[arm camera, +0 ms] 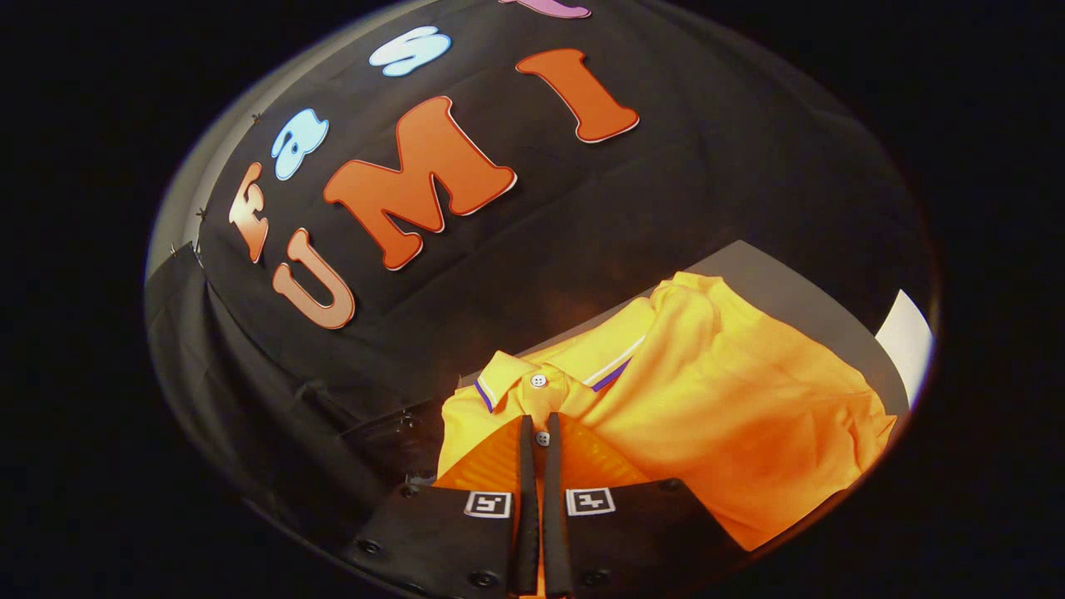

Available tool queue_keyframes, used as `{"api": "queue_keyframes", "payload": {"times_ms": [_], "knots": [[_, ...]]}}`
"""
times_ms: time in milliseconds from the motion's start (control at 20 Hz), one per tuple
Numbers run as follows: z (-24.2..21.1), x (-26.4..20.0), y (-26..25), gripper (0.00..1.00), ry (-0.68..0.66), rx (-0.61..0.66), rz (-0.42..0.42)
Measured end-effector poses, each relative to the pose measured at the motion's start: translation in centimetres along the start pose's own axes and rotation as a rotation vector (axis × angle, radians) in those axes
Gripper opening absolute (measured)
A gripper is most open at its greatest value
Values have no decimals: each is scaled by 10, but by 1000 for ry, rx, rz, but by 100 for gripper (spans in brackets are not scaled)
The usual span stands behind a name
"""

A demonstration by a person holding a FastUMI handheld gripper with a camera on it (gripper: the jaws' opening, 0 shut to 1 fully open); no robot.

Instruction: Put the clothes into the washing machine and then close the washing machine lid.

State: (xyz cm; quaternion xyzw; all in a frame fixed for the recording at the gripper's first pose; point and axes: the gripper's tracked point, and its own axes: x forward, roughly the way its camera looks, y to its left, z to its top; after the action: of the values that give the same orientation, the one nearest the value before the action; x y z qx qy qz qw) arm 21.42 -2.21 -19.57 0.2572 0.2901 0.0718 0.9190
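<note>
Two fingers of my gripper (539, 428) stand almost pressed together, with only a thin slit between them, and their tips lie on the button placket of the orange polo shirt (707, 416). A small white button (542, 438) sits right in that slit near the tips. I cannot tell whether any cloth is actually pinched between the fingers or whether they only rest on top of it.

From my seat I see the shirt spread on a grey table (799, 308), loosely bunched, with its body running off to one side of the fingers. Its collar (512, 378) lies just beyond the fingertips, turned down, edged with white and purple stripes, and a second white button (538, 380) shows on the collar stand just ahead of the tips. A fold of the shirt rises further on, well past the collar. Black cloth hangs as the booth wall (666, 191) behind the table. A white sheet or panel (907, 337) shows at the far side of the table, beyond the shirt's body.
</note>
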Motion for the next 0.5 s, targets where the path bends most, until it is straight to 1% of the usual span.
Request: {"api": "queue_keyframes", "payload": {"times_ms": [150,300,500], "knots": [[9,-19,31,10,-37,25,29],[16,-38,70,10,-73,72,91],[5,-68,113,10,-102,51,118]]}}
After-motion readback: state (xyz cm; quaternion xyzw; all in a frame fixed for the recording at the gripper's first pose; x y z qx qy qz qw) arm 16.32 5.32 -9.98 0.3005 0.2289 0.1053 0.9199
